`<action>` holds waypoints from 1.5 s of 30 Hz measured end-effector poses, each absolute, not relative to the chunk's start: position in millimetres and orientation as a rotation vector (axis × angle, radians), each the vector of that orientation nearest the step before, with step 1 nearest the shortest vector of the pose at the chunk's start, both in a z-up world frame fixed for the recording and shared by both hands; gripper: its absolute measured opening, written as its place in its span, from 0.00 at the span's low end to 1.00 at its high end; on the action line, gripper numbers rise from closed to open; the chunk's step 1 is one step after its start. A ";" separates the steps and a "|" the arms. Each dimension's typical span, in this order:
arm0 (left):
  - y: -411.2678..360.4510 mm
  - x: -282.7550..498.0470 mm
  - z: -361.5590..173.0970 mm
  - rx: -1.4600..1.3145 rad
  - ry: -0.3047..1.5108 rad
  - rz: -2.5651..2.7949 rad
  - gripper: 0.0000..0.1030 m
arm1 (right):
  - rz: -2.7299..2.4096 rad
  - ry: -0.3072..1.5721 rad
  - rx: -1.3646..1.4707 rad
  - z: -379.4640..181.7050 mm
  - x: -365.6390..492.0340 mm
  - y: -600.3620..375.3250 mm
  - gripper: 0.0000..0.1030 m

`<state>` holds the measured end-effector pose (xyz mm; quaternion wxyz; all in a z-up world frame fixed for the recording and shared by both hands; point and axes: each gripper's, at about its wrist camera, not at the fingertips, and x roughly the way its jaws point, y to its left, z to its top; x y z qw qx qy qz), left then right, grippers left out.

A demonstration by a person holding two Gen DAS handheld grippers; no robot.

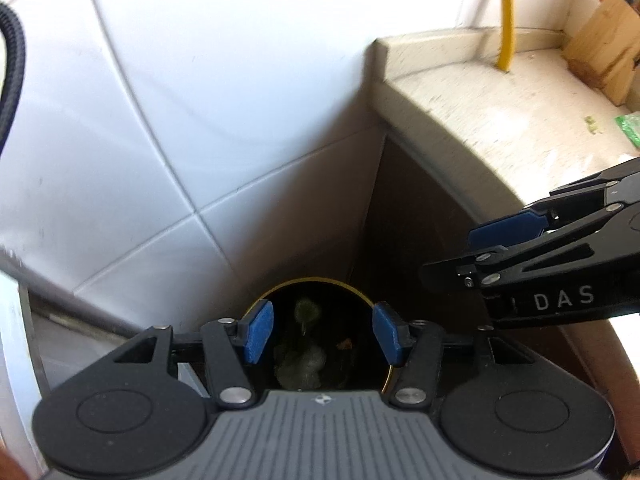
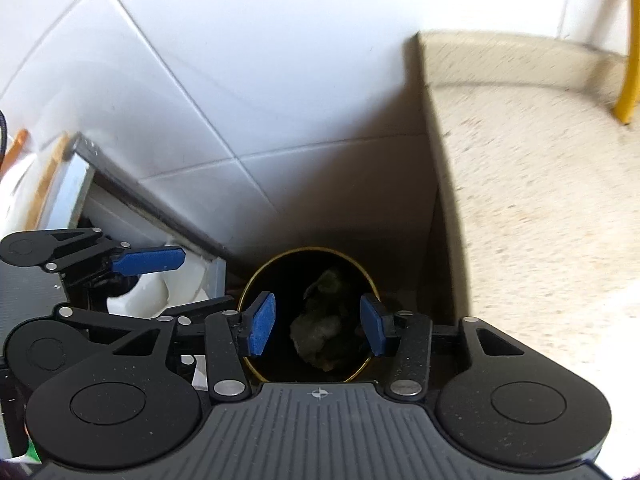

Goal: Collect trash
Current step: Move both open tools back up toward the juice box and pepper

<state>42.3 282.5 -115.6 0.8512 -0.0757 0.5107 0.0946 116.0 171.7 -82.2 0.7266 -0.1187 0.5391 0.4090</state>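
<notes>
A dark round bin with a gold rim (image 1: 312, 280) (image 2: 308, 249) stands on the floor in the corner between the tiled wall and the counter. Crumpled pale trash (image 1: 300, 364) (image 2: 320, 344) lies at its bottom. My left gripper (image 1: 323, 334) hovers over the bin's mouth, open, with nothing between its blue pads. My right gripper (image 2: 318, 328) is also above the bin, open and empty. Each shows in the other's view: the right gripper (image 1: 472, 252) enters from the right, the left gripper (image 2: 172, 284) from the left.
A speckled stone counter (image 1: 480, 100) (image 2: 540, 200) runs along the right, with a yellow pipe (image 1: 506, 20), a cardboard box (image 1: 604, 48) and a green scrap (image 1: 630, 126). White wall tiles (image 1: 160, 80) lie behind. A metal-framed unit (image 2: 88, 152) and a white object (image 2: 144, 296) are left.
</notes>
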 end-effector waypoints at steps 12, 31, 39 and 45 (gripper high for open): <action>258.0 66.2 -87.1 -0.046 1.005 0.066 0.51 | 0.838 1.076 -0.206 -37.4 115.0 132.7 0.63; 138.3 117.7 -38.6 0.160 0.888 -0.218 0.57 | 0.548 0.941 -0.062 10.3 119.9 -18.3 0.71; 71.2 133.7 -27.2 0.242 0.883 -0.323 0.58 | 0.421 0.938 -0.017 15.1 115.5 -93.7 0.71; 33.2 143.6 -22.8 0.298 0.881 -0.371 0.59 | 0.346 0.949 0.018 11.5 115.7 -138.3 0.73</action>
